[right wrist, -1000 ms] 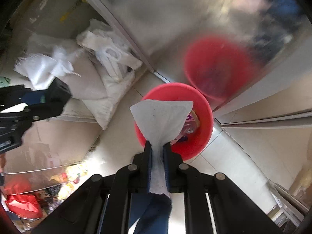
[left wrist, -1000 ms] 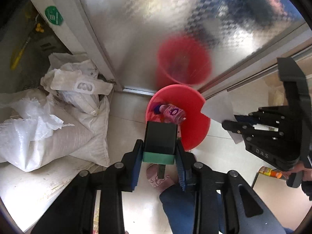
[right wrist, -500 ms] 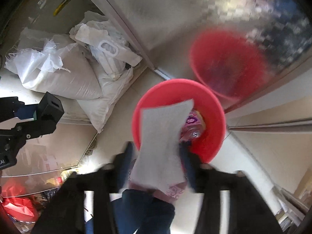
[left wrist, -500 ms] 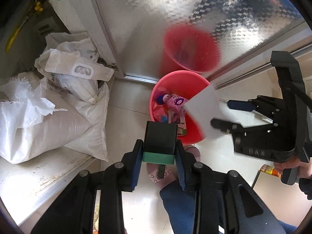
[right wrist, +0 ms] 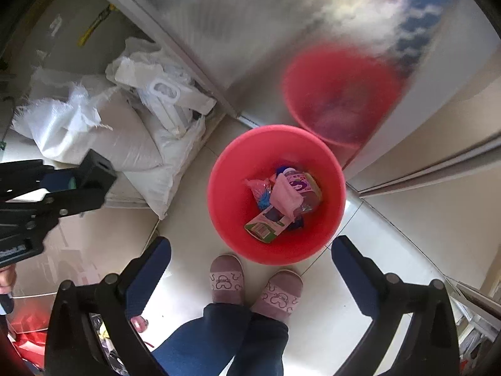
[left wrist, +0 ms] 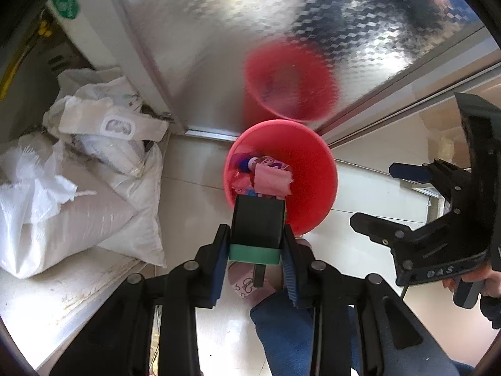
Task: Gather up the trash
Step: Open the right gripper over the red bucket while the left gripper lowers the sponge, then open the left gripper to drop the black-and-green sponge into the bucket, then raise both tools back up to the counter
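A red bucket (right wrist: 216, 200) stands on the tiled floor and holds a crumpled paper tissue (right wrist: 286, 195) on top of a bottle, a carton and wrappers. From the left wrist view the bucket (left wrist: 325, 169) and the tissue (left wrist: 271, 181) show too. My right gripper (right wrist: 250, 250) hangs above the bucket's near rim, its jaws opening wide with nothing between them; the left wrist view has it at the right (left wrist: 386, 195). My left gripper (left wrist: 255, 239) is shut on a black box with a green band (left wrist: 258, 219), pointing down over the bucket's near side.
White sacks (right wrist: 125, 144) are piled on a low step left of the bucket. A shiny metal door (right wrist: 281, 31) behind mirrors the bucket. The person's slippers (right wrist: 227, 279) and jeans stand just in front of it.
My right gripper went from shut on the tissue to wide open, and the tissue dropped into the bucket. The left gripper kept its hold on the box and hardly moved.
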A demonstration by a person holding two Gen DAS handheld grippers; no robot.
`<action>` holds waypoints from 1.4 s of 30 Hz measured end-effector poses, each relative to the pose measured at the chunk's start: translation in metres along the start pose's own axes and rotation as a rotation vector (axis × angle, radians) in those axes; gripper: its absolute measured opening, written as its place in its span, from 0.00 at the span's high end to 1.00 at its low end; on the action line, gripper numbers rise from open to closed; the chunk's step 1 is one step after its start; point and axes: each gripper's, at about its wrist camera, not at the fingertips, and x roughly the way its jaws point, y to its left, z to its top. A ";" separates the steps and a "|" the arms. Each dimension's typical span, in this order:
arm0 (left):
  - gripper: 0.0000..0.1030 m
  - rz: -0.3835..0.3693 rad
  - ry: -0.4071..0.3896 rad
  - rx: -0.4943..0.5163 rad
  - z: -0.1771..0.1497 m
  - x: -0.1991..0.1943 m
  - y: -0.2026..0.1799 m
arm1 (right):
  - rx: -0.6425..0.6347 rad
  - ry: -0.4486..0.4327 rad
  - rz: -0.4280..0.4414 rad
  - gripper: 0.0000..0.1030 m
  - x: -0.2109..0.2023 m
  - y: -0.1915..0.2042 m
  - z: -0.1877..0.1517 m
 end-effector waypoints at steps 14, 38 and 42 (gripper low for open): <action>0.71 -0.048 0.063 0.109 0.024 0.035 -0.044 | 0.102 -0.026 -0.040 0.01 -0.013 -0.028 -0.008; 0.25 -0.042 0.030 0.144 0.040 0.014 -0.060 | 0.178 -0.061 -0.031 0.01 -0.033 -0.038 -0.013; 0.20 -0.035 0.007 0.118 0.037 -0.011 -0.052 | 0.156 -0.073 -0.033 0.01 -0.049 -0.031 -0.010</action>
